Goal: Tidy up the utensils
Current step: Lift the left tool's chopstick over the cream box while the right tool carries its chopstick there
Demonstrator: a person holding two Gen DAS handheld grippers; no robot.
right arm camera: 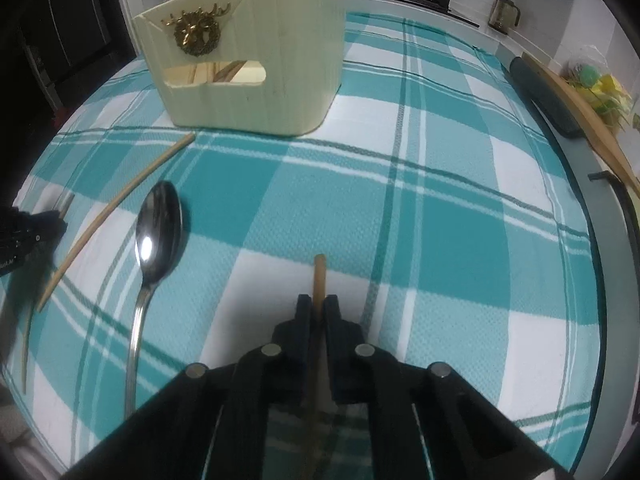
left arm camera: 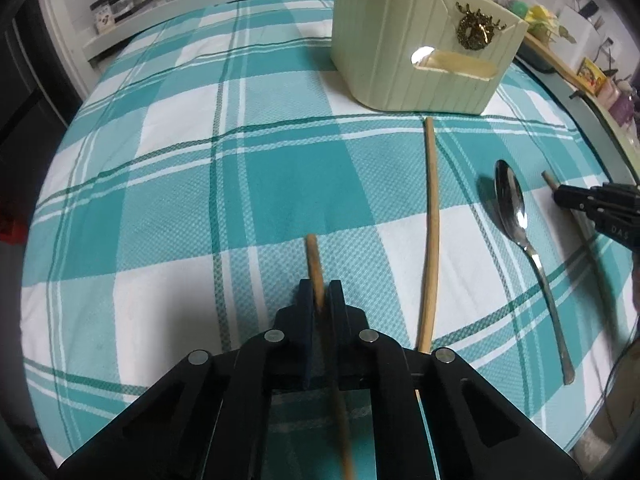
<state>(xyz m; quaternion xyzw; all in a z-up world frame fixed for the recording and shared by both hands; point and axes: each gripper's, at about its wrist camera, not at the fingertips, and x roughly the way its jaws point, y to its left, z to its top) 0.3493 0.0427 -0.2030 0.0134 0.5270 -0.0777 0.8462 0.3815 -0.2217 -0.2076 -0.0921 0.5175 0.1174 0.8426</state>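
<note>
Step in hand: pickup, both sides at once — the left gripper (left arm camera: 320,296) is clamped on a chopstick (left arm camera: 313,256) and the right gripper (right arm camera: 318,308) on another chopstick (right arm camera: 319,276), each stick poking out past the closed jaws over the checked cloth (left arm camera: 200,200). A third chopstick (left arm camera: 430,220) and the spoon (left arm camera: 516,216) lie loose between the grippers, well short of the holder (left arm camera: 404,52), which already has sticks in it. Both grippers point steeply down; next move, I judge, calls for lifting clear and tipping the sticks upright to drop into the holder's open top.
</note>
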